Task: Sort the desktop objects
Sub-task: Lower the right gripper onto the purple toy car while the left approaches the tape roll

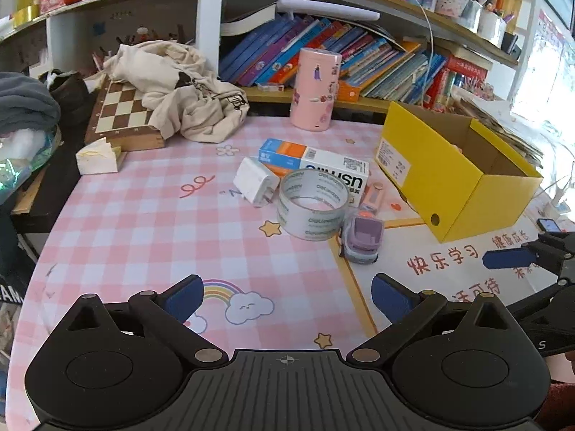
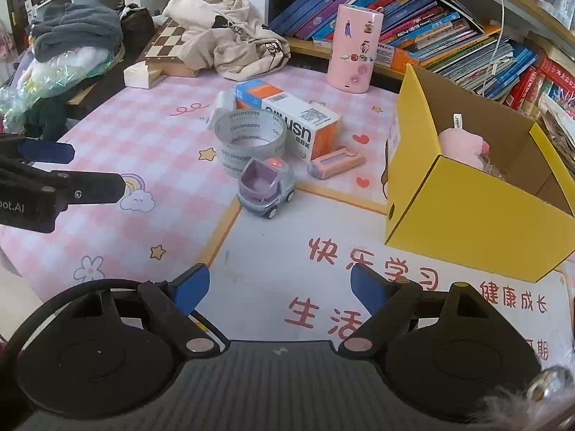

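Both the left gripper (image 1: 287, 296) and right gripper (image 2: 280, 287) hovered empty, fingers spread, near a tape roll (image 1: 312, 204), toy truck (image 2: 266, 190) and yellow box (image 2: 478, 212).

Your worktop (image 1: 143, 222) wears a pink-and-white check with stars and a rainbow. The box (image 2: 467, 208) is yellow, the toy car (image 2: 264, 190) lilac and grey, the chessboard (image 1: 122, 111) brown-and-cream.

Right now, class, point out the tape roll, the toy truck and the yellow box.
tape roll (image 1: 312, 212): left wrist view, near outer wall.
toy truck (image 2: 265, 189): right wrist view, purple bed.
yellow box (image 2: 467, 212): right wrist view, near wall.
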### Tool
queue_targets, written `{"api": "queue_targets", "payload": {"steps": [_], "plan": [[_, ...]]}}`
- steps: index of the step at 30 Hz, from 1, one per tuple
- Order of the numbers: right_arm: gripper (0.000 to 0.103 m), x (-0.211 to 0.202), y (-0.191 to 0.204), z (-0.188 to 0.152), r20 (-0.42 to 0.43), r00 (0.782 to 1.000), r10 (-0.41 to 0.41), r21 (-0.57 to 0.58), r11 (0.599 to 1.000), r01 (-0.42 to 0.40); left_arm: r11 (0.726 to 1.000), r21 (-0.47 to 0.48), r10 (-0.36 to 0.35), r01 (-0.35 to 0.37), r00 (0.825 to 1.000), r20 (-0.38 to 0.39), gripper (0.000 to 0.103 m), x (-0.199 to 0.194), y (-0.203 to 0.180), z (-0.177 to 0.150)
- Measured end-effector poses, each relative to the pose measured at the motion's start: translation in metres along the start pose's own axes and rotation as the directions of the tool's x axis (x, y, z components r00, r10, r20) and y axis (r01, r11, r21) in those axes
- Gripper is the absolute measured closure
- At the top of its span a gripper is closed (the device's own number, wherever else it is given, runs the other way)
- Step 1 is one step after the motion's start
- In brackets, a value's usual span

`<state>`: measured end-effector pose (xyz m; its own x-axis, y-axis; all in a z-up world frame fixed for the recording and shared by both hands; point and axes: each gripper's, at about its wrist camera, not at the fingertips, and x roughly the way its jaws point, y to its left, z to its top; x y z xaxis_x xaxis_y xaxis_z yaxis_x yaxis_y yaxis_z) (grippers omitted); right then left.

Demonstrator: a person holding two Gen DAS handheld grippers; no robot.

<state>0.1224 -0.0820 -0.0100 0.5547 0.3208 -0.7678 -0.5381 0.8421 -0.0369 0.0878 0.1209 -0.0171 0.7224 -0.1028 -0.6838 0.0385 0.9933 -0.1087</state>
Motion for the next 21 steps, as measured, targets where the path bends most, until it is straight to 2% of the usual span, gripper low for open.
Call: {"api": "queue_targets", "payload": {"steps": [11,21], "plan": [[0.018,0.012,0.005,0.014,-0.007,1.0,0.012,-0.034,0.999,-0.013,1.0,-0.019,-0.011,0.012,1.0,0.014,0.002,0.005,0.008,0.004],[0.018,0.037,-0.001,0.03,-0.047,0.998,0.036,-0.04,0.998,-0.037,0.999,-0.05,0.005,-0.006,1.0,-0.023,0.002,0.028,0.021,0.014]]}}
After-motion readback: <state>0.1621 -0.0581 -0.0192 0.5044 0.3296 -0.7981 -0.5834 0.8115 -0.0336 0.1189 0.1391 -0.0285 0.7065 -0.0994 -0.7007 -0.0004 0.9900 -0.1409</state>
